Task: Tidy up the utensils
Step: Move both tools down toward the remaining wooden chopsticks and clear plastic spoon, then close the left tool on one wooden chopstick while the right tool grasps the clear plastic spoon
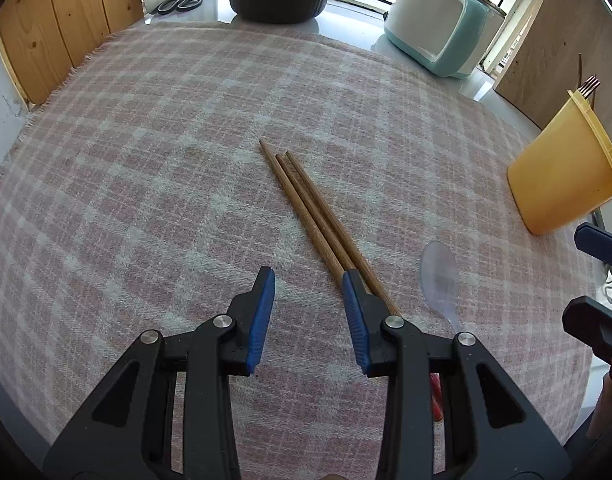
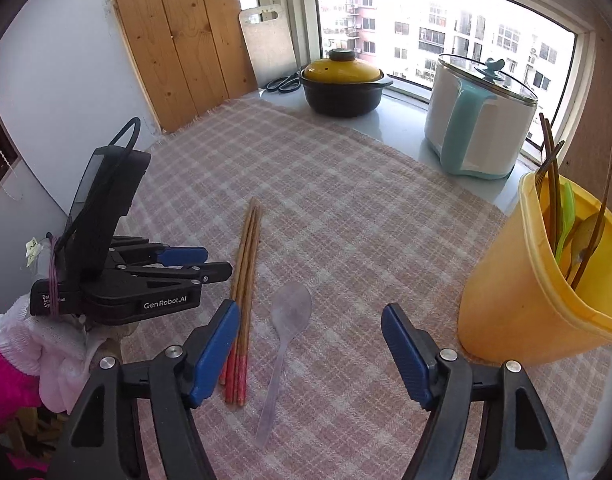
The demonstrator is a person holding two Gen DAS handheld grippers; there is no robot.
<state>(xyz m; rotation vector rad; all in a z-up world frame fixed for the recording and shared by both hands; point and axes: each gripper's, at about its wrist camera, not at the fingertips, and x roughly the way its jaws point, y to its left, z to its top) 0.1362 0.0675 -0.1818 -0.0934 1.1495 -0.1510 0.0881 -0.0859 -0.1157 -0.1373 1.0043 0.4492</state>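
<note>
Three wooden chopsticks lie side by side on the checked pink cloth that covers the table, their red-painted ends toward the person. Just beside them, on the right, a clear plastic spoon lies with its bowl pointing away and its handle toward the person, apart from the chopsticks. Further right stands a yellow cup (already holding chopsticks, a fork, a green utensil and a spoon).

The left tool hangs low over the cloth with its blue pads apart and nothing between them; its right pad sits over the chopsticks in the left wrist view, and whether it touches them cannot be told. The right tool has its jaws wide apart, with the spoon lying between them and neither pad pressing on it.

At the far edge of the table stand a black pot with a yellow lid, a white and teal appliance and scissors.
</note>
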